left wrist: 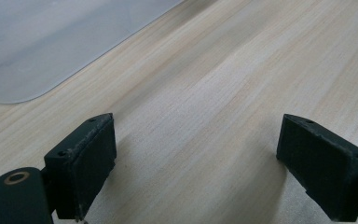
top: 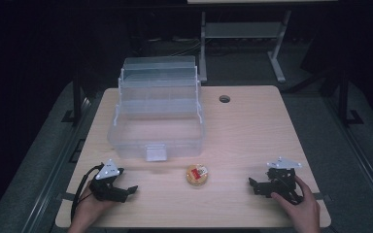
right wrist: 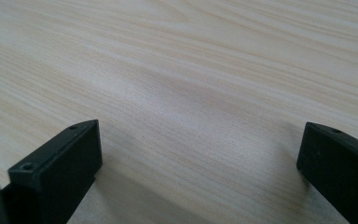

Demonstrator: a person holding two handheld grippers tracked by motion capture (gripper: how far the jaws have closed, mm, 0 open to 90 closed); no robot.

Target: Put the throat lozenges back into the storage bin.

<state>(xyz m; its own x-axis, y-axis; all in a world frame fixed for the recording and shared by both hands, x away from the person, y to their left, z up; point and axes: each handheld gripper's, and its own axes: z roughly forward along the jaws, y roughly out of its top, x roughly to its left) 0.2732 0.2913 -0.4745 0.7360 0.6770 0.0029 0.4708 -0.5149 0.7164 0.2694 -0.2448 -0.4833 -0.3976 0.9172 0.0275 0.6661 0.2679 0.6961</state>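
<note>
Between left hand-held gripper [top: 126, 190] and right hand-held gripper [top: 254, 184], both spread empty: small round container [top: 197, 175], apart.

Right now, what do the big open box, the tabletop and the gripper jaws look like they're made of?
Box: clear, slightly glossy plastic, judging by the table grain showing through its walls. Tabletop: pale wood or wood-look laminate, matt, with straight grain lines; which one can't be told. The jaws of the left gripper and the right gripper look like black matt moulded plastic, perhaps rubber-faced.

A pale wooden worktop [top: 252, 131] carries a clear plastic box [top: 156, 127] with its lid up, and near its front a small round tub [top: 197, 175].
</note>
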